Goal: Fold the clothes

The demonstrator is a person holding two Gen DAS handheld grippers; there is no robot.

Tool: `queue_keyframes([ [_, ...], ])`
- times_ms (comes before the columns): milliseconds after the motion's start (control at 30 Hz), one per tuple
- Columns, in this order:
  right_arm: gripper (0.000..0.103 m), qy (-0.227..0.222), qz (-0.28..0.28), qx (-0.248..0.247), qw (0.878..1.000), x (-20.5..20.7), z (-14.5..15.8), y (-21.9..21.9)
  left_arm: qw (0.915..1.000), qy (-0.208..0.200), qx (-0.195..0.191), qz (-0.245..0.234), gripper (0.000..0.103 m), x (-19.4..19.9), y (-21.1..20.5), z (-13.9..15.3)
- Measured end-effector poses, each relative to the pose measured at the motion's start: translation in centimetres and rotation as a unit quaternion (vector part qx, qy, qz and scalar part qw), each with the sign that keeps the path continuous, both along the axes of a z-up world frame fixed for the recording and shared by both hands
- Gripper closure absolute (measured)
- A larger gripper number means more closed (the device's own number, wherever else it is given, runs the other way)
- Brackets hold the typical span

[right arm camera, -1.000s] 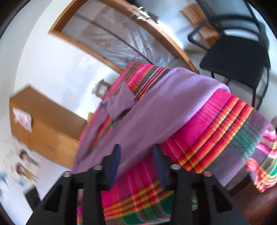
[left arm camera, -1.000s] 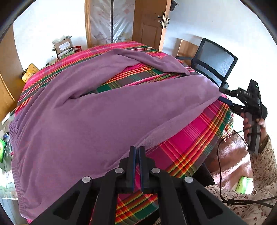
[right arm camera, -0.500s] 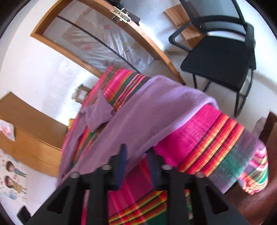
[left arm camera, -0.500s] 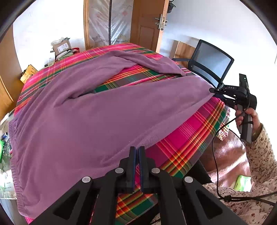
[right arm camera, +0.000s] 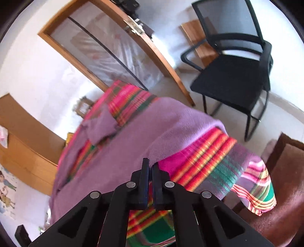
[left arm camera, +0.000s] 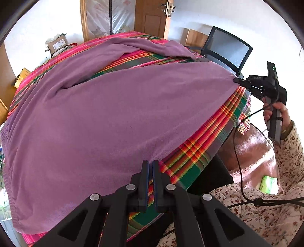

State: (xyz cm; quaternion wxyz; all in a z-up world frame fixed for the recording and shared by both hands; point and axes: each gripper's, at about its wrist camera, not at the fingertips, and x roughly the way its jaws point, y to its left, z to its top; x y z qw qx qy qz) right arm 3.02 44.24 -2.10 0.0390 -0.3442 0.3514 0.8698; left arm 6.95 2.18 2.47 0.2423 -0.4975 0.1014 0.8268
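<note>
A large purple garment [left arm camera: 106, 114] lies spread over a table covered with a pink, green and red plaid cloth [left arm camera: 199, 150]. My left gripper [left arm camera: 150, 163] is shut on the garment's near hem, the fabric pinched between its fingers. My right gripper [right arm camera: 150, 165] is shut on the garment's right corner; it also shows in the left wrist view [left arm camera: 237, 79], held by a hand at the table's right edge. The garment also shows in the right wrist view [right arm camera: 133, 136]. A folded sleeve [left arm camera: 157, 48] lies at the far side.
A black mesh office chair [right arm camera: 237, 66] stands right of the table. A wooden door [left arm camera: 153, 17] and a plastic-covered doorway are behind. Cardboard boxes [left arm camera: 57, 43] sit at the far left. A brown seat [right arm camera: 281, 180] is near the right corner.
My right gripper has closed from open onto the garment's right corner. The left gripper stays shut on the near hem, and the garment's edge now stretches between the two.
</note>
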Motion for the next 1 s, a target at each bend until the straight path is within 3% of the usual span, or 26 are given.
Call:
queue_keyframes([
  [267, 0.1, 0.01, -0.003, 0.052, 0.999, 0.7, 0.4, -1.0, 0.9999, 0.002, -0.009, -0.008, 0.099, 0.6, 0.1, -0.3],
  [400, 0.1, 0.0, -0.011, 0.054, 0.998, 0.4, -0.2, -0.8, 0.9999, 0.008, -0.006, -0.009, 0.099, 0.9, 0.1, -0.4],
  [567, 0.1, -0.001, -0.016, 0.079, 0.997, 0.5, -0.1, -1.3, 0.9997, -0.014, -0.015, -0.01, 0.103, 1.0, 0.2, -1.5],
  [767, 0.101, -0.019, -0.024, 0.115, 0.993, 0.3, 0.3, -2.2, 0.9998, -0.019, 0.004, 0.001, 0.103, 1.1, -0.6, -1.3],
  [1000, 0.092, -0.037, -0.071, 0.163, 0.983, 1.4, 1.6, -3.3, 0.9981, -0.005, 0.046, 0.04, 0.102, 2.0, -4.7, 0.1],
])
